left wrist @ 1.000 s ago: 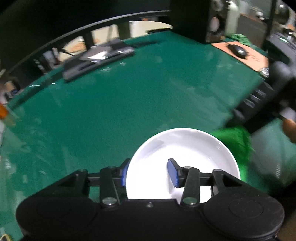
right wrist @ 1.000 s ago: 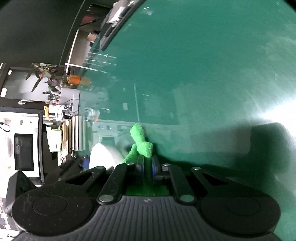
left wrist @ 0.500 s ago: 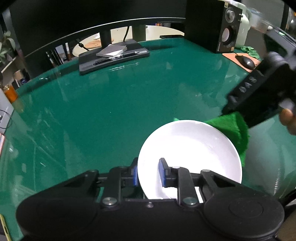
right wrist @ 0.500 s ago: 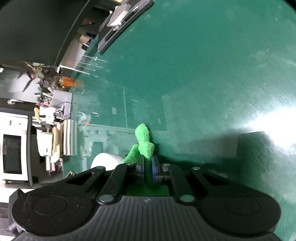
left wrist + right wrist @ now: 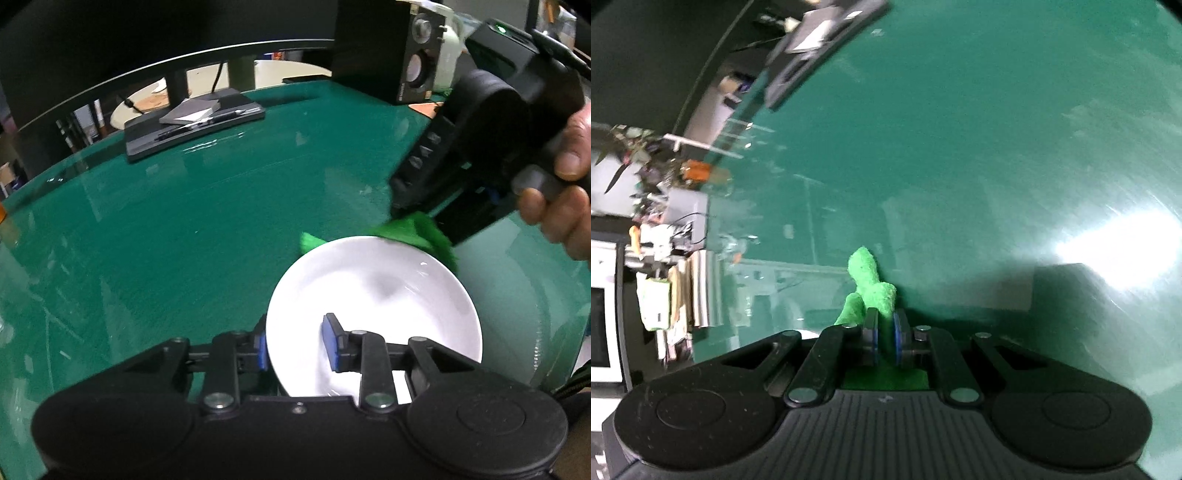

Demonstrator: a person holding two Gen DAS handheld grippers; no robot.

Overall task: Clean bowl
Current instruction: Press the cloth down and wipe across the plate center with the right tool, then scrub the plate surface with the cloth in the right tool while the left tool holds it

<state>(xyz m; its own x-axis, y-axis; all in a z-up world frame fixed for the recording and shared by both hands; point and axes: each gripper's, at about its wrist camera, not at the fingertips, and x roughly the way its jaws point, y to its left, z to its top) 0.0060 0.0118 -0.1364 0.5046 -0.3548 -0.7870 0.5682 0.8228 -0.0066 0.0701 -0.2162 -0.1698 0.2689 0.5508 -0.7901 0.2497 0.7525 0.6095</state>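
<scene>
- Your left tongs point(image 5: 297, 345) straddle the white bowl's point(image 5: 373, 291) near rim at lower centre, jaws now easing apart (grip loosening).
- Your right tongs point(image 5: 884, 338), clamped on the green cloth point(image 5: 870, 280), have swung to the bowl's far rim; wiping can begin.

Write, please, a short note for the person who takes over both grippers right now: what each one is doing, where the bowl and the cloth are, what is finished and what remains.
Left gripper: astride the near rim of the white bowl, one finger outside, one inside; the jaws are opening and there is a gap at the inner pad, so the hold is not firm.
Right gripper: shut on the green cloth, carried by a hand.
Positions: the bowl sits on the green table; the cloth is at the bowl's far rim.
Done: cloth picked up and brought to the bowl.
Left: steady the bowl, wipe the inside, put the cloth down.
</scene>
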